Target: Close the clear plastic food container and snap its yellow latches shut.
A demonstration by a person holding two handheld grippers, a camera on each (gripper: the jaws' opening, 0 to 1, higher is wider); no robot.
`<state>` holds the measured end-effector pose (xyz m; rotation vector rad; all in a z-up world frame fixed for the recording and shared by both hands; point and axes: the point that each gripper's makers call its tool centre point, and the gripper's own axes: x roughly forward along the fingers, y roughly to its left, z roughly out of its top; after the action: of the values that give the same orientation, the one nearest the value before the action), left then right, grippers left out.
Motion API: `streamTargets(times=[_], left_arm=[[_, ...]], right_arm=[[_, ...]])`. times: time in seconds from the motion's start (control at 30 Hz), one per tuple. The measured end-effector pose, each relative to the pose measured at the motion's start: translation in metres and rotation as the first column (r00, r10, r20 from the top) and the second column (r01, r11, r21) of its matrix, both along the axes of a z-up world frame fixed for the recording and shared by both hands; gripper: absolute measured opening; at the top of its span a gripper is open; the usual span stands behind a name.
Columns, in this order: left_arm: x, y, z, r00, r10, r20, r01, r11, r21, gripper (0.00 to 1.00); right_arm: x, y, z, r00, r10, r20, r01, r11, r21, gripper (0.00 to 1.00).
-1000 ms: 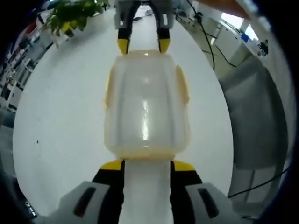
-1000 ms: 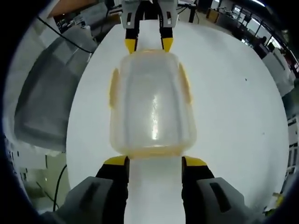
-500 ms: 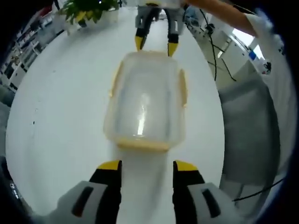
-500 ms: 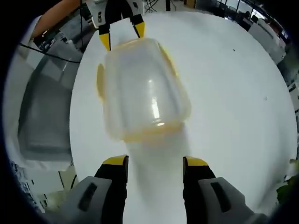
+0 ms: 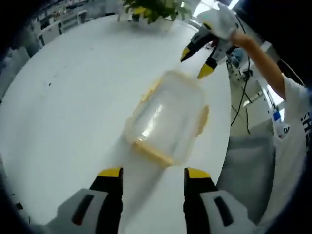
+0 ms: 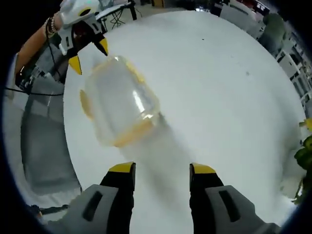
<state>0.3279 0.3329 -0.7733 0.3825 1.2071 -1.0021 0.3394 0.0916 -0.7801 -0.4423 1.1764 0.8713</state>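
two grippers face each other across a white table (image 5: 63,97), and the clear plastic container (image 5: 168,117) lies on it between them, tilted in both views. its lid looks to be on, but the frosted plastic and the blur make it hard to tell whether the lid is pressed fully down. yellow latches (image 5: 152,151) show as pale strips along the near end and the sides; whether they are snapped shut cannot be told.

in the left gripper view the left gripper (image 5: 153,173) has its yellow-tipped jaws well apart, holding nothing, with bare table between them and the container just beyond the tips, not touching. the right gripper (image 5: 197,61) comes in at the top right, its two yellow tips spread and close to the far corner of the container; contact there is not clear. a person's arm and white sleeve (image 5: 292,112) are cut off at the right edge. a leafy plant (image 5: 156,7) sits at the far edge of the table, partly cropped.

in the right gripper view the right gripper (image 6: 161,168) likewise stands wide open and empty, apart from the container (image 6: 117,100). the left gripper (image 6: 87,53) hangs just past the container's far end, jaws apart.
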Motion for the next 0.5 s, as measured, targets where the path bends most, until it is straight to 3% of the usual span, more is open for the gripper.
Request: streamTargets(times=[0.1, 0.2, 0.23, 0.3, 0.4, 0.5], left_arm=[[-0.002, -0.006, 0.006, 0.991, 0.114, -0.072, -0.118, 0.991, -0.056, 0.49], [-0.003, -0.014, 0.012, 0.972, 0.200, -0.126, -0.215, 0.969, -0.118, 0.52], [-0.001, -0.020, 0.016, 0.940, 0.291, -0.179, -0.318, 0.936, -0.151, 0.53], [-0.002, -0.021, 0.016, 0.904, 0.358, -0.232, -0.396, 0.907, -0.145, 0.55], [0.003, -0.026, 0.018, 0.865, 0.429, -0.259, -0.479, 0.861, -0.171, 0.55], [0.004, -0.027, 0.019, 0.863, 0.443, -0.243, -0.488, 0.855, -0.177, 0.55]], right_arm=[[0.000, 0.004, 0.006, 0.997, -0.074, -0.030, 0.075, 0.996, 0.042, 0.41], [0.000, 0.017, 0.014, 0.984, -0.160, -0.077, 0.169, 0.978, 0.124, 0.42], [-0.001, 0.021, 0.017, 0.979, -0.180, -0.094, 0.192, 0.971, 0.145, 0.43], [-0.003, 0.027, 0.018, 0.968, -0.219, -0.124, 0.238, 0.957, 0.167, 0.43], [-0.007, 0.037, 0.017, 0.957, -0.246, -0.155, 0.273, 0.943, 0.191, 0.44], [-0.009, 0.043, 0.016, 0.945, -0.279, -0.172, 0.312, 0.927, 0.210, 0.43]])
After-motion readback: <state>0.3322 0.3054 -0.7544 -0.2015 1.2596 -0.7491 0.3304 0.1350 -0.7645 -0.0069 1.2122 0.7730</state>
